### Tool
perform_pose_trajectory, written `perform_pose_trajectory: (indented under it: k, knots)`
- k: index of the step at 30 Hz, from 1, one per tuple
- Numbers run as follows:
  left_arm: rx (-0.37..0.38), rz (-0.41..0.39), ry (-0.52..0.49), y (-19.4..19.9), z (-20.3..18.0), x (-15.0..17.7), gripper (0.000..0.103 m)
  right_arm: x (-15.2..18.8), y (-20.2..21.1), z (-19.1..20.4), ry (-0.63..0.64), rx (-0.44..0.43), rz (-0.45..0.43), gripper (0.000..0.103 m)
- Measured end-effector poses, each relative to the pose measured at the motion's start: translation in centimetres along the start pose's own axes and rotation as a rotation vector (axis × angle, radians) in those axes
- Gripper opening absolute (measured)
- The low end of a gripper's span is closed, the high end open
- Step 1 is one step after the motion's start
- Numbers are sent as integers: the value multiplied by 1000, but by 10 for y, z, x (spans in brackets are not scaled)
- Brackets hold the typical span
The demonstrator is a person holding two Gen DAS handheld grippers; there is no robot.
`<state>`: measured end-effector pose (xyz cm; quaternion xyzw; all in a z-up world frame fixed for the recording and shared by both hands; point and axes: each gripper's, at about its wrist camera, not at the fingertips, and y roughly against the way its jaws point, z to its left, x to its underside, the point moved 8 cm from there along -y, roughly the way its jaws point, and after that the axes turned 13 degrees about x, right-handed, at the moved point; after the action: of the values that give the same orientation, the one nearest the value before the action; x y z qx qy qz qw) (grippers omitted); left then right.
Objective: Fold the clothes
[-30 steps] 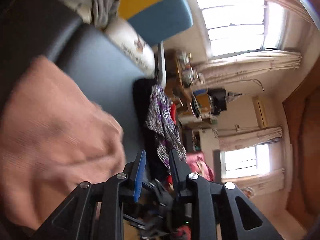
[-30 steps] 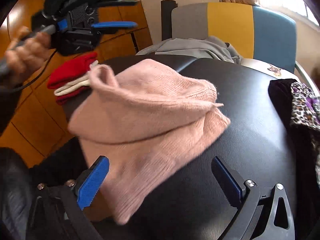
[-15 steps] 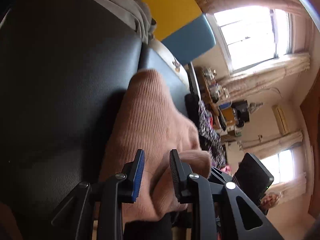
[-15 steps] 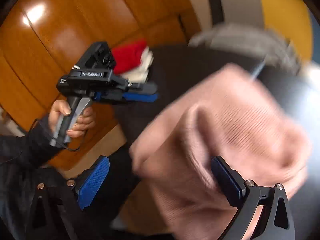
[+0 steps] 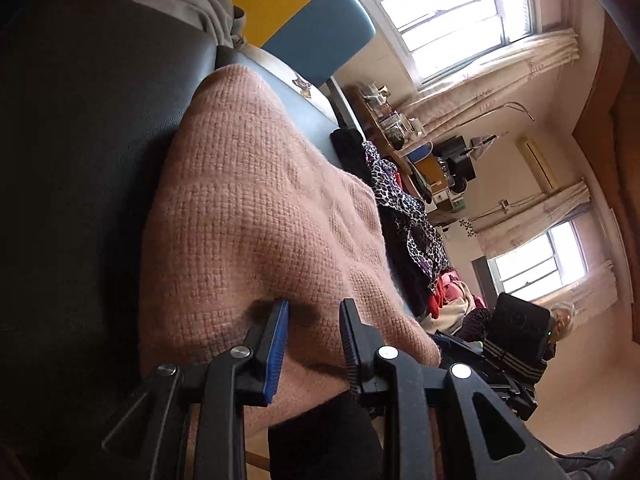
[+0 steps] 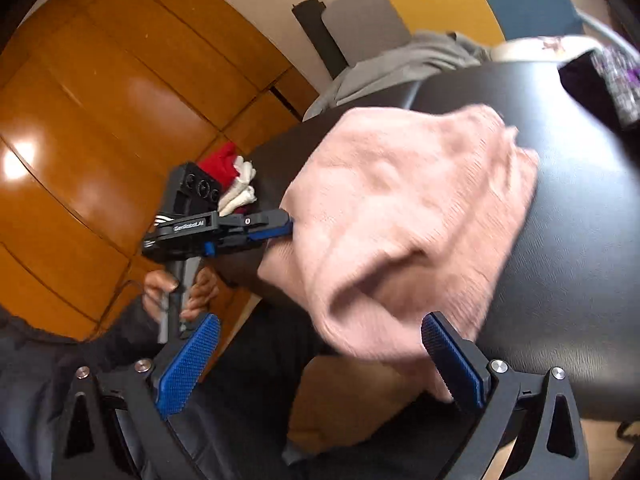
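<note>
A pink sweater (image 6: pixel 404 216) is spread over the near edge of the black worktop (image 6: pixel 580 208). Its edge is gripped by the narrowly set left hand-held gripper (image 6: pixel 286 226). The right hand-held gripper (image 6: pixel 320 360) is held wide, empty.

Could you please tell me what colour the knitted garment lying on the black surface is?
The knitted garment is a soft, plain pink; the left wrist view shows it best.

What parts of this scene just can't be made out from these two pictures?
- Right wrist view: motion blur smears the pink sweater, hiding its folds.
- Left wrist view: the sweater's near edge runs behind the left gripper; whether the jaws pinch it is unclear.
- Right wrist view: the red and white clothes are half hidden behind the left gripper.
- Left wrist view: shelf items too small.
</note>
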<state>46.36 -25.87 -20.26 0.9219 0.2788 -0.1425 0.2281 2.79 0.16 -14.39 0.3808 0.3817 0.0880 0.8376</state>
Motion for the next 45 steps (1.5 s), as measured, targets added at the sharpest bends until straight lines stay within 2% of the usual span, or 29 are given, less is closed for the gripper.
perform_pose_trajectory:
  k: [2, 3, 5, 6, 7, 8, 11, 12, 13, 14, 17, 20, 21, 23, 24, 25, 29, 32, 34, 35, 37, 38, 41, 42, 45]
  knots:
    - [4, 7, -31, 1, -6, 3, 24, -6, -17, 7, 32, 3, 19, 100]
    - [-3, 10, -53, 1, -9, 4, 24, -8, -32, 7, 47, 5, 45, 94]
    - [-18, 16, -94, 3, -13, 7, 24, -6, -61, 3, 88, 66, 121, 61]
    - [-22, 21, -109, 3, -15, 9, 24, -4, -75, 2, 108, 111, 162, 20]
    - [-37, 31, -128, 3, -16, 11, 24, -2, -86, 0, 121, 147, 196, 14]
    - [-52, 41, -147, 2, -17, 13, 24, -3, -86, 0, 107, 136, 193, 14]
    - [-143, 133, -269, -2, -14, 26, 27, -19, -34, 15, 68, -4, 61, 14]
    - [-170, 168, -278, -6, -10, 31, 27, -22, -15, 16, 57, -37, 20, 9]
    - [-192, 216, -270, -13, -2, 37, 27, -17, -7, 9, 53, -13, 24, 9]
    - [-214, 263, -262, -19, 6, 43, 22, -7, -12, -1, 52, 35, 59, 9]
    - [-224, 298, -258, -30, 10, 51, 20, 40, -49, -33, 10, 128, 233, 9]
    - [-233, 309, -262, -27, 8, 49, 20, 46, -50, -42, -94, 63, 210, 13]
    - [-232, 310, -263, -26, 7, 49, 20, 41, -41, -41, -104, 40, 179, 16]
    - [-229, 311, -271, -24, 7, 49, 21, 26, -20, -37, -95, 18, 107, 37]
    - [-223, 306, -262, -23, 8, 50, 21, 16, -11, -38, -102, 21, 62, 60]
    - [-216, 301, -253, -22, 10, 51, 21, 5, -2, -40, -110, 24, 17, 78]
    - [-194, 277, -219, -21, 11, 55, 22, -38, 9, -51, -187, 24, -121, 79]
    - [-188, 269, -216, -18, 12, 56, 22, -65, -10, -69, -228, 114, -133, 79]
    - [-184, 262, -209, -15, 12, 56, 22, -70, -32, -81, -253, 158, -96, 76]
    - [-181, 258, -207, -15, 12, 56, 22, -71, -38, -89, -248, 201, -75, 70]
    - [-177, 252, -207, -13, 11, 55, 23, -81, -31, -81, -187, 257, -84, 21]
    - [-176, 252, -208, -13, 9, 55, 23, -86, -28, -77, -157, 285, -88, 16]
    - [-180, 263, -208, -11, 7, 55, 23, -103, -14, -65, -67, 368, -110, 12]
    - [-176, 272, -217, -12, 5, 57, 23, -110, 2, -61, -42, 396, -150, 12]
    - [-166, 309, -243, -14, 1, 64, 24, -108, 15, -87, -8, 551, -139, 12]
